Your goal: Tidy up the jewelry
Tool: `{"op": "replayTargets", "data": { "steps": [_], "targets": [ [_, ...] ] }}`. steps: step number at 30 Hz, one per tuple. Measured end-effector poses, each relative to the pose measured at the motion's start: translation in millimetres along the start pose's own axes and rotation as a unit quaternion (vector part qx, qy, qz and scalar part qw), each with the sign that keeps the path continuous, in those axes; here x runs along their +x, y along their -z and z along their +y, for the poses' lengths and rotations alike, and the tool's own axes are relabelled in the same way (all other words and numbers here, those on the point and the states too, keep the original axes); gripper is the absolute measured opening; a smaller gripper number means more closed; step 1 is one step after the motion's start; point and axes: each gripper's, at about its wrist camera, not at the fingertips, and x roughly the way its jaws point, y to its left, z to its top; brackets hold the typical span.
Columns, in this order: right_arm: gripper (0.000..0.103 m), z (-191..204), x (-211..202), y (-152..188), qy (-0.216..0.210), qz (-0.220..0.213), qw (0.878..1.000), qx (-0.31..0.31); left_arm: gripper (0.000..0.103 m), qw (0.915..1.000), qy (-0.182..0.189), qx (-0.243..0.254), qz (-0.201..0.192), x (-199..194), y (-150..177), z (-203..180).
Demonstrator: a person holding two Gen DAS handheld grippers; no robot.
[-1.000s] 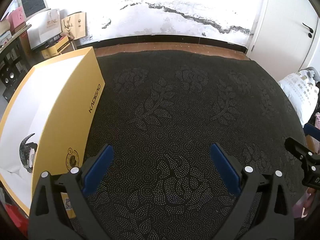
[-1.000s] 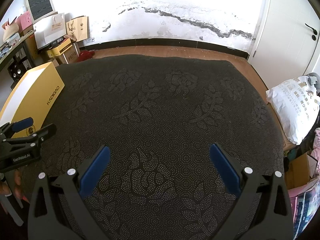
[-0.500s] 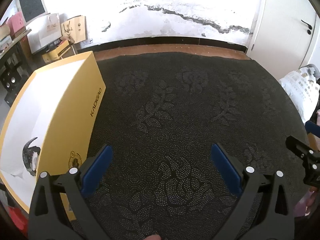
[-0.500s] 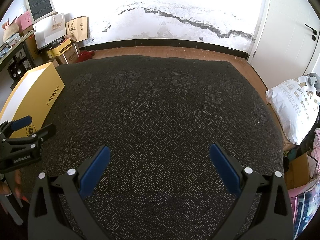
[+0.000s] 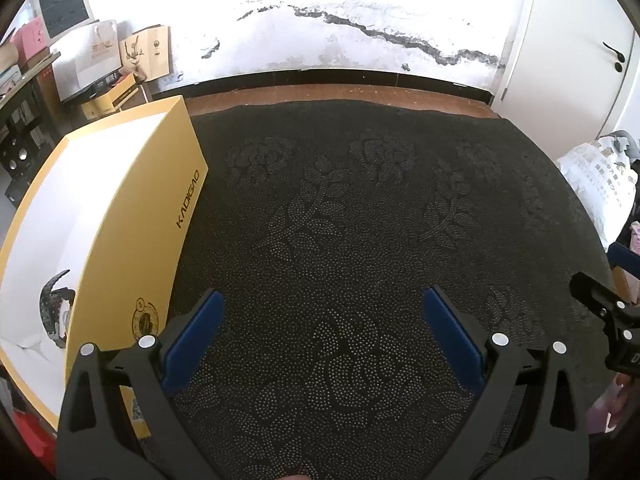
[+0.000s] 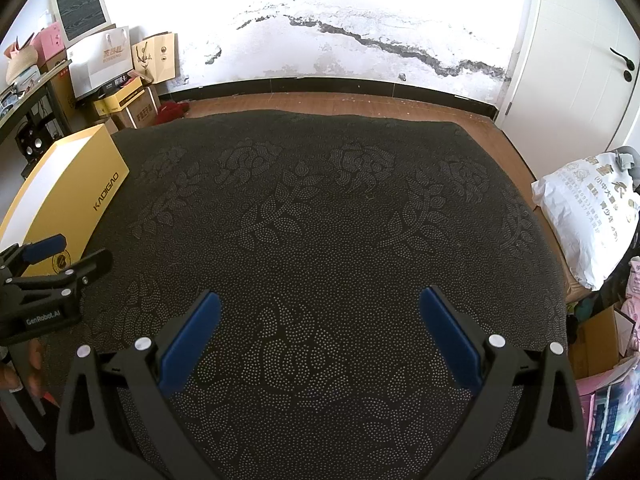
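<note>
Two empty grippers above the dark cloth (image 6: pixel 320 220)

Left gripper (image 5: pixel 320 320) and right gripper (image 6: pixel 320 320) are both spread wide; the yellow box (image 5: pixel 132 240) lies at the cloth's left edge, long axis pointing away.

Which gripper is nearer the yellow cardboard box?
Left. The left gripper hovers right beside the yellow cardboard box; the right gripper sits farther along the black patterned cloth.

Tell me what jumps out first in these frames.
The dark floral cloth fills both views, with no jewelry visible on it. A yellow box sits along its left edge, beside the left gripper. Both it and the right gripper hover wide open, holding nothing.
</note>
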Motion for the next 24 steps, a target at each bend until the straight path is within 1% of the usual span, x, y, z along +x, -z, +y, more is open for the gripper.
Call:
{"op": "replayTargets", "data": {
  "steps": [24],
  "targets": [
    [0.096, -0.5, -0.2, -0.9, 0.001, 0.000, 1.000, -0.001, 0.097, 1.0000, -0.004, 0.006, -0.002, 0.0, -0.7, -2.6]
  ]
}}
